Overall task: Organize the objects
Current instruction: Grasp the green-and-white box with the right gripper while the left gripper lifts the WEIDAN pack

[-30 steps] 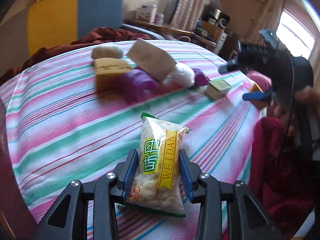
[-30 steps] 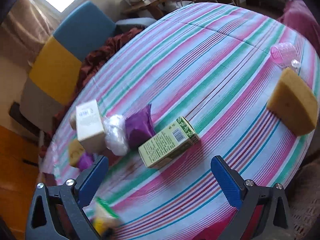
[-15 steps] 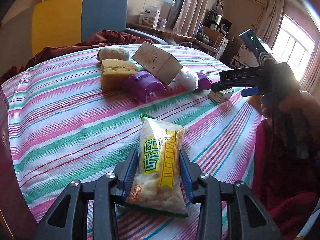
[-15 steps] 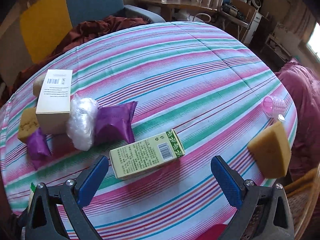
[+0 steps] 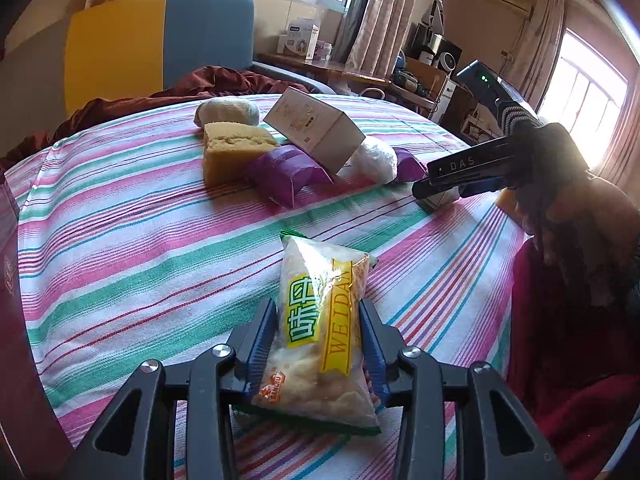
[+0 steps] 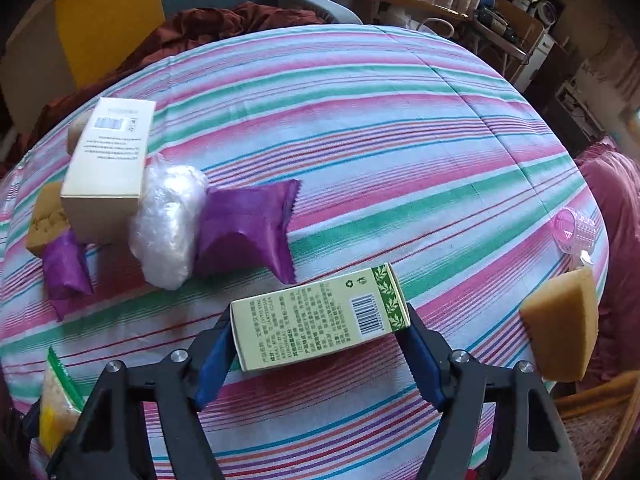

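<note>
My left gripper [image 5: 318, 334] is shut on a clear snack packet [image 5: 320, 328] with yellow and green print, held over the striped tablecloth [image 5: 132, 248]. The packet also shows in the right wrist view [image 6: 56, 400] at bottom left. My right gripper [image 6: 318, 344] has closed in on a green and cream carton [image 6: 320, 322] lying on the cloth, a blue pad at each end of it. The right gripper also shows in the left wrist view [image 5: 448, 180], over that carton.
A group lies at the far side: a beige box [image 6: 108, 164], a clear plastic bundle [image 6: 168, 220], two purple packets [image 6: 244, 228], a yellow sponge [image 5: 232, 148]. Another sponge [image 6: 560, 340] and a pink cup [image 6: 576, 230] sit at the right table edge. A yellow and blue chair [image 5: 160, 44] stands behind.
My right gripper moved down and forward to the green carton and its jaws narrowed from wide open onto it. My left gripper kept hold of the snack packet, nearly still.
</note>
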`<move>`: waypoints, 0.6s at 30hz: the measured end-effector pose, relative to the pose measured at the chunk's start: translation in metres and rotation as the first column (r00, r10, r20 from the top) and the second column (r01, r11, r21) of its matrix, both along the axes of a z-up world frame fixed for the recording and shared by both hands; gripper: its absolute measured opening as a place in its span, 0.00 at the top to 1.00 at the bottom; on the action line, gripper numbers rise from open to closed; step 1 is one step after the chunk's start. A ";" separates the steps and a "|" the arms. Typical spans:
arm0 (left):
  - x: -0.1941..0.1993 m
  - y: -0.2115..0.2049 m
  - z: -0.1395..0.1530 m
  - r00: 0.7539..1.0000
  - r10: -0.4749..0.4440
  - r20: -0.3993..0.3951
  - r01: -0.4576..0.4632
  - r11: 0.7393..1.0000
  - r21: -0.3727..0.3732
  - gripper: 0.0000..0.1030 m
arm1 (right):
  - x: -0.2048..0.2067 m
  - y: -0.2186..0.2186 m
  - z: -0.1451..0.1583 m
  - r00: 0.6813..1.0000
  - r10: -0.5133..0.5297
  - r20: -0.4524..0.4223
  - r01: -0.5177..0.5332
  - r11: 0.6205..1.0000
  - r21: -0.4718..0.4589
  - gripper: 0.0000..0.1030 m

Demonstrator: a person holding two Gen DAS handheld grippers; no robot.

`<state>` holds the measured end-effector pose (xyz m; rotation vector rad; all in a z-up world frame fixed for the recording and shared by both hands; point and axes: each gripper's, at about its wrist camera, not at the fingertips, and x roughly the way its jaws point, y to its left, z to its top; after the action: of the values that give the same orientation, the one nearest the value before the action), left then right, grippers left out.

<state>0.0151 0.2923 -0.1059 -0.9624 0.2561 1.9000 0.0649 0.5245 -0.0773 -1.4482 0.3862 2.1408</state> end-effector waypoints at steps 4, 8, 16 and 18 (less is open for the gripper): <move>0.000 -0.001 0.001 1.000 0.009 0.005 -0.009 1.000 -0.005 0.60 | 0.000 -0.008 0.002 1.000 0.026 -0.015 -0.027 0.998 -0.050 0.26; 0.003 -0.004 0.004 1.000 0.025 -0.002 -0.025 0.999 -0.028 0.61 | -0.009 -0.030 0.000 0.988 0.152 -0.035 -0.155 0.981 -0.115 0.26; 0.008 -0.018 0.010 0.998 0.066 -0.021 -0.067 0.996 -0.058 0.63 | -0.026 -0.087 -0.005 0.899 0.436 -0.039 -0.437 0.892 -0.114 0.26; 0.008 -0.024 0.014 0.996 0.087 -0.019 -0.088 0.995 -0.057 0.63 | -0.027 -0.098 -0.007 0.877 0.479 -0.039 -0.480 0.871 -0.107 0.26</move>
<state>0.0229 0.2679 -0.0919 -1.0109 0.2841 1.9903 0.0383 0.4264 -0.0839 -1.7406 0.1600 2.5494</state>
